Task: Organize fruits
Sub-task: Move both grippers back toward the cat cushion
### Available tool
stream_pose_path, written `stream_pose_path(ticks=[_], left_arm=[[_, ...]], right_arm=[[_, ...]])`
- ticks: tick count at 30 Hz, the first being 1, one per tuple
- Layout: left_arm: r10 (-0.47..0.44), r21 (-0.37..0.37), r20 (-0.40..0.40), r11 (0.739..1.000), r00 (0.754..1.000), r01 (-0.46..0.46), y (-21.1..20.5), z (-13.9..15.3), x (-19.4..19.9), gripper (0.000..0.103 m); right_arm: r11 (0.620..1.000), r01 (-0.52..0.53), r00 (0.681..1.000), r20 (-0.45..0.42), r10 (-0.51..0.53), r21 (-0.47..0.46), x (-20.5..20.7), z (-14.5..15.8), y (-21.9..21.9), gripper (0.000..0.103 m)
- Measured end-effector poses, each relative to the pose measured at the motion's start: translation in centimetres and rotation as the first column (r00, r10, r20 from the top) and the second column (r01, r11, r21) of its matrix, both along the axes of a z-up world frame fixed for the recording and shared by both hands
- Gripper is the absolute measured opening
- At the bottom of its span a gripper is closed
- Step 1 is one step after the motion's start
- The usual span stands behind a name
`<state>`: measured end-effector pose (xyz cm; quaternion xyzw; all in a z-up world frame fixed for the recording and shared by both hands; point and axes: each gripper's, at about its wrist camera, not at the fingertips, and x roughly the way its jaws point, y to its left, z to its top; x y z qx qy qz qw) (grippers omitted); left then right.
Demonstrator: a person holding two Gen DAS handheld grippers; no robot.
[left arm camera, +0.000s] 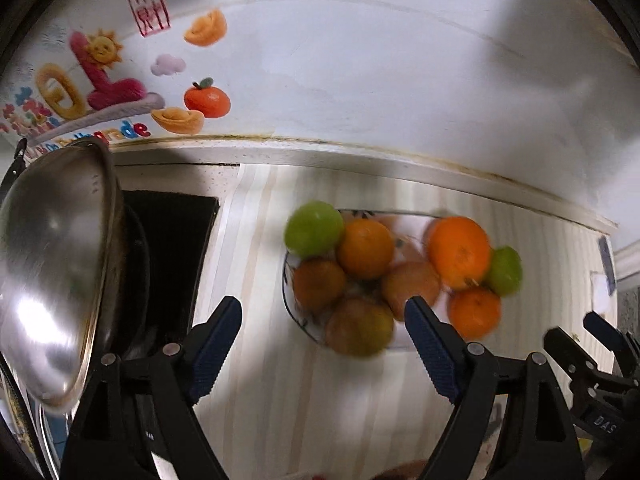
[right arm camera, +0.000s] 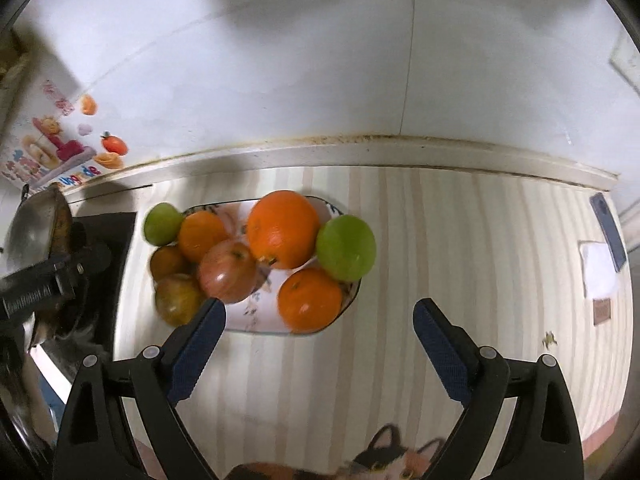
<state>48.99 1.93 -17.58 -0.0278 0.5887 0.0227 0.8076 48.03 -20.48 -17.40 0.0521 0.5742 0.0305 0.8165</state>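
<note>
We see the left tool [left arm camera: 323,312] and the right tool [right arm camera: 319,314] both spread wide with nothing between their blue-padded fingers, touching no fruit. The oranges, green apples and red apple [right arm camera: 227,272] lie heaped in the white patterned shallow bowl [right arm camera: 248,320] on the pale striped desk [right arm camera: 460,232], beyond both tools' fingertips.
</note>
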Motion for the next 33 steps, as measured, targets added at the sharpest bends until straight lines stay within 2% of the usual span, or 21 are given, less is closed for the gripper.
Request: stream_pose_path(ticks=[7, 14, 22, 25, 33], left_arm=[[-0.045, 0.017, 0.106, 0.999, 0.993, 0.043, -1.5, 4.7, -5.7, 0.083], [-0.071, 0.013, 0.179, 0.997, 0.981, 0.070, -1.7, 8.6, -11.3, 0.083], [-0.115, 0.045, 0.236, 0.993, 0.965, 0.108, -1.9, 11.3, -16.9, 0.083], [-0.120, 0.036, 0.259, 0.993, 0.958, 0.115, -1.8, 12.3, -18.5, 0.083], [-0.111, 0.019, 0.305, 0.994, 0.946, 0.110, -1.2, 13.9, -20.9, 0.083]], right_arm=[[0.999, 0.012, 0.997, 0.072, -0.009, -0.045, -5.4, 4.3, 1.9, 0.097], [0.999, 0.028, 0.989, 0.145, -0.022, -0.039, -11.1, 8.3, 2.7, 0.097], [0.999, 0.038, 0.978, 0.205, -0.032, -0.023, -17.0, 11.8, 3.5, 0.097], [0.999, 0.042, 0.973, 0.227, -0.034, -0.032, -18.6, 12.8, 3.7, 0.097], [0.998, 0.058, 0.963, 0.264, -0.049, -0.029, -21.7, 14.8, 4.1, 0.097]])
